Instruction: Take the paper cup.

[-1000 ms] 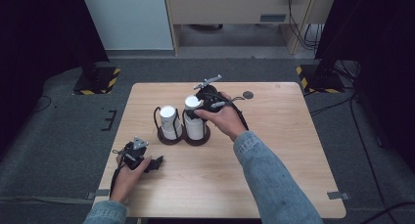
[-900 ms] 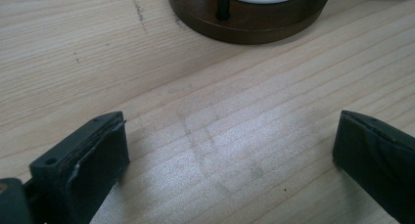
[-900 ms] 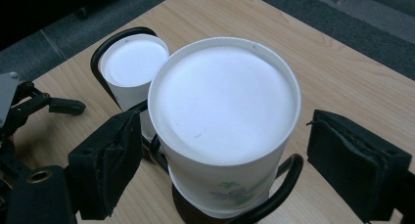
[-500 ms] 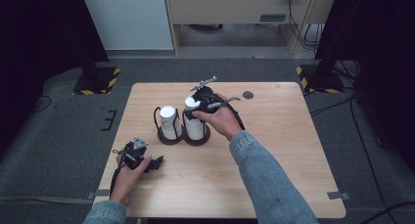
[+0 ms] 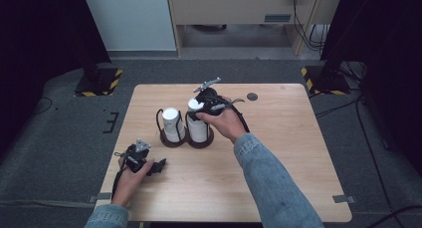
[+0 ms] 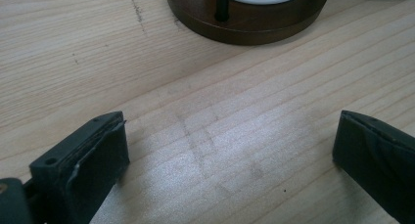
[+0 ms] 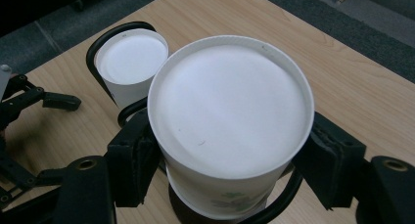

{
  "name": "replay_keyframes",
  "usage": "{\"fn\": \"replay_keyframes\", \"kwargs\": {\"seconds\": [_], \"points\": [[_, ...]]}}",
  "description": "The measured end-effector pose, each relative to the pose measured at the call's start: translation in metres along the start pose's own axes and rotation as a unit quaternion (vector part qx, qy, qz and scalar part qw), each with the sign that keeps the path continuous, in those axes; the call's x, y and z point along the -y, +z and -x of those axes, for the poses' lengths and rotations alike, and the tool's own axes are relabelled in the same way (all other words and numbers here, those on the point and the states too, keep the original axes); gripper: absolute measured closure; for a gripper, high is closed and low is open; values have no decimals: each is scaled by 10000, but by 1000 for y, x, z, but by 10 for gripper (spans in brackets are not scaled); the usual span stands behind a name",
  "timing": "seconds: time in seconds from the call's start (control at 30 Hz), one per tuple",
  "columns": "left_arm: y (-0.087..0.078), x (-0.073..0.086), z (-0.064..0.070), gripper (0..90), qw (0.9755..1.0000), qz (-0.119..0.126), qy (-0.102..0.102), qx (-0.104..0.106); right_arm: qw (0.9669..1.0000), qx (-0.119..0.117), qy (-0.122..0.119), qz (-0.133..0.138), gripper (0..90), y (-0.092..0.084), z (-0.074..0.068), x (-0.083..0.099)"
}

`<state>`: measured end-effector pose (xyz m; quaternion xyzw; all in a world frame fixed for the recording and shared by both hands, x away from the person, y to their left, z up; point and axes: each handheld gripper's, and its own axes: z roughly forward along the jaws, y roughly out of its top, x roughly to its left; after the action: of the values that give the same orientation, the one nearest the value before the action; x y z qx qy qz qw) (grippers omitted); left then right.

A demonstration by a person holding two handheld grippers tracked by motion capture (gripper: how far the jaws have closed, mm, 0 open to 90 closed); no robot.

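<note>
The right gripper (image 7: 230, 155) has just been closing, fingers (image 7: 134, 160) clamping the white upside-down paper cup (image 7: 230, 106), probably to lift it off its dark round wire-handled holder (image 5: 200, 138); the left gripper (image 6: 230, 150) rests spread on the wooden counter (image 5: 278, 153).

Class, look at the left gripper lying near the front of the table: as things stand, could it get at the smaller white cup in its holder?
Probably yes. The left gripper rests open on the table, with bare wood between it and the smaller cup. The right gripper is busy with the other cup beside it.
</note>
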<state>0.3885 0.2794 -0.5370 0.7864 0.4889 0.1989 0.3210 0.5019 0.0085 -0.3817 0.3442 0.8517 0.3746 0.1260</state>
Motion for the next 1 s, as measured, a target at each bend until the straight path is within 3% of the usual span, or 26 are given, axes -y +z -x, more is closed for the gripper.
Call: {"fn": "replay_keyframes", "kwargs": {"seconds": [1.0], "points": [[1,0,1,0,10000,5,-23,71,9998,-30,-125,169,336,-16,0,-8]]}}
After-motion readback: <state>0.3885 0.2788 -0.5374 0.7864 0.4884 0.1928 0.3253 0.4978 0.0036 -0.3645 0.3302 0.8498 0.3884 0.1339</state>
